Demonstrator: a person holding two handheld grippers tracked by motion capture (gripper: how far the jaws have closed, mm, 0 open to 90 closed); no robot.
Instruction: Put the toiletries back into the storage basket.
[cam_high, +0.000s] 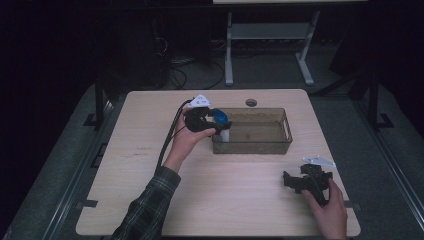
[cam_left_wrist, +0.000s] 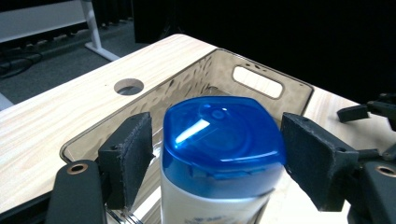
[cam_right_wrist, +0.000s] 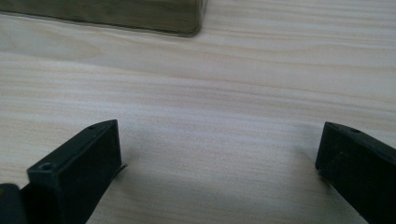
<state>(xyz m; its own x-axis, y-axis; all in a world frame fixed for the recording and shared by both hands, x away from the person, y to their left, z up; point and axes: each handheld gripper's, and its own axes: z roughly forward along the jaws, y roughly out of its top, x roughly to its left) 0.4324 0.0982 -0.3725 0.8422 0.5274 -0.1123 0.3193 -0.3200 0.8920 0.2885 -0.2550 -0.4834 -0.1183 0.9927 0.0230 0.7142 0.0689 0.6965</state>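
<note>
A white bottle with a blue cap (cam_high: 221, 119) stands upright in the left end of a clear brown plastic bin (cam_high: 288, 127). My left gripper (cam_high: 215, 125) reaches over the bin's left wall, one jaw on each side of the cap. In the left gripper view the cap (cam_left_wrist: 219, 140) sits between the pads; a narrow gap shows at the left pad (cam_left_wrist: 130, 158), and the right pad (cam_left_wrist: 313, 158) stands just off the cap's edge. My right gripper (cam_high: 291, 180) rests low over the table near the front right, open, with only bare wood between its jaws (cam_right_wrist: 219, 149).
The bin's far wall has a handle slot (cam_left_wrist: 257, 81). A round cable hole (cam_high: 251, 102) lies in the tabletop behind the bin. A corner of the bin (cam_right_wrist: 187, 21) shows ahead of the right gripper. Desk legs and cables stand on the floor beyond the table.
</note>
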